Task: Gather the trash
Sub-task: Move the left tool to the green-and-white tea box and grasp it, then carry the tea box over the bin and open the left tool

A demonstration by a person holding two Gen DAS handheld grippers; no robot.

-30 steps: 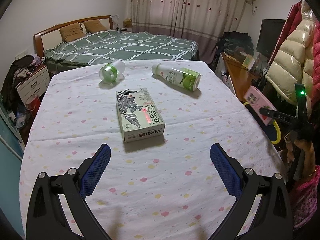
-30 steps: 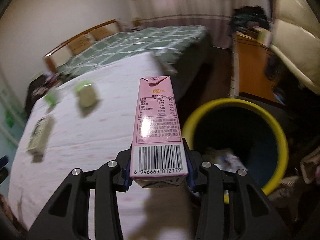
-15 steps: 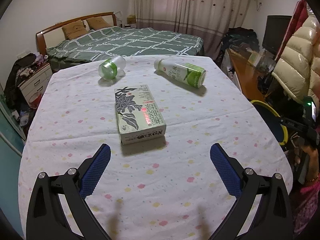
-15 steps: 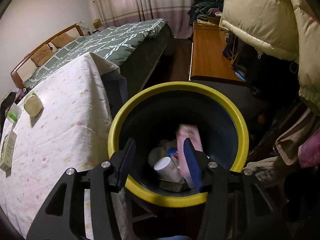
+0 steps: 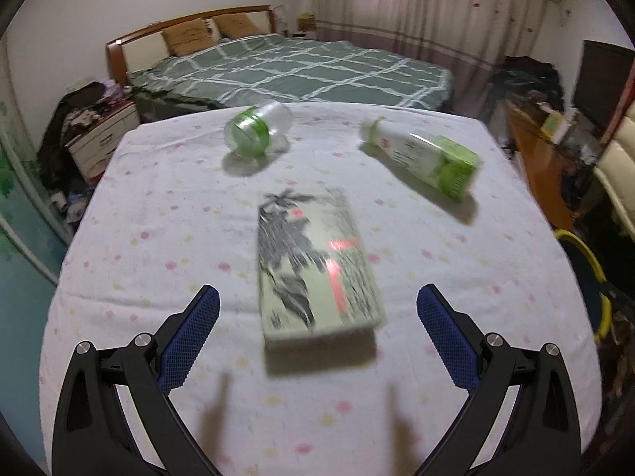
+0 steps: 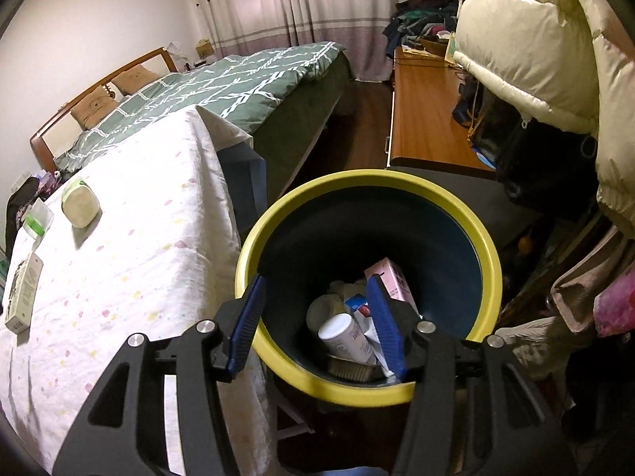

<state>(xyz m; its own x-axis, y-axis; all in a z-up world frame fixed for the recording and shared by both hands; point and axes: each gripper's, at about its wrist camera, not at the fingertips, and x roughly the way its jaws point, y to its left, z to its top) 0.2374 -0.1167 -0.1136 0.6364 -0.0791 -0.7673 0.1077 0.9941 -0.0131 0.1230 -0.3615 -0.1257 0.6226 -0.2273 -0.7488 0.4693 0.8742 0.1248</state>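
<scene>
Our left gripper (image 5: 317, 317) hangs with jaws spread wide over the flat box (image 5: 317, 265) lying on the desk (image 5: 158, 218). It looks light, stiff cardboard; we judge its long sides the place to grip. Our right gripper (image 6: 313, 321), jaws just opened and empty, hovers over the bin (image 6: 488, 261), where the pink carton (image 6: 391, 277) lies.

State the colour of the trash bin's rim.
Yellow: the trash bin's rim shows best in the right wrist view.

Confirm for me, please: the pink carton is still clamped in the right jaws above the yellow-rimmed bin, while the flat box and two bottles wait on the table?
Not quite. The right wrist view shows the pink carton lying inside the bin, and the right gripper stands open and empty above it, its jaws having just opened. The flat box and two bottles do wait on the table.
</scene>
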